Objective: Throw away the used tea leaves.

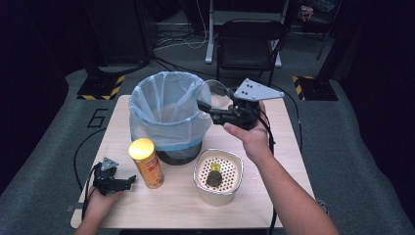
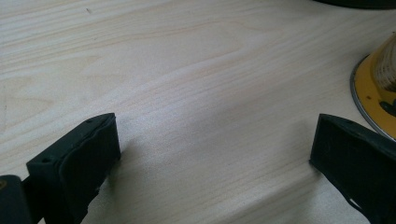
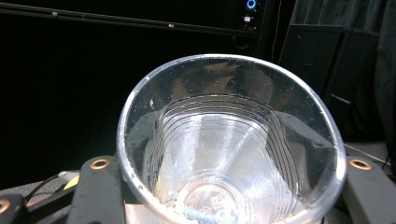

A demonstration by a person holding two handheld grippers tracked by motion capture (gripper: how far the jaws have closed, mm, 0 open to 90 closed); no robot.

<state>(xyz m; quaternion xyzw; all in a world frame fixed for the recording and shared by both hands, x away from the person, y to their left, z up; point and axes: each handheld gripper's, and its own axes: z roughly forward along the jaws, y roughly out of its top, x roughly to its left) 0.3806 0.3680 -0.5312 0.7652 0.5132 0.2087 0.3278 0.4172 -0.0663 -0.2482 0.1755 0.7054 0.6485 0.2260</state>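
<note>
R gripper (image 1: 208, 108) clamped on clear plastic cup (image 3: 229, 144), held up at frame center beside rim of lined bin (image 1: 166, 115). L gripper (image 1: 120, 183) jaws wide, empty, resting on table (image 1: 274, 147) lower left, next to yellow-lid can (image 1: 146, 162). White strainer tub (image 1: 218, 175) lower center.

Light falls from above onto the pale wooden table (image 1: 186, 200), which stands bright against dim, near-black surroundings. In the left gripper view the left gripper (image 2: 215, 154) casts soft shadows just beneath and between its jaws, and the tabletop grain ahead is slightly blurred. In the right gripper view, glare streaks the clear plastic cup (image 3: 231, 140) between the jaws, its near rim out of focus.
</note>
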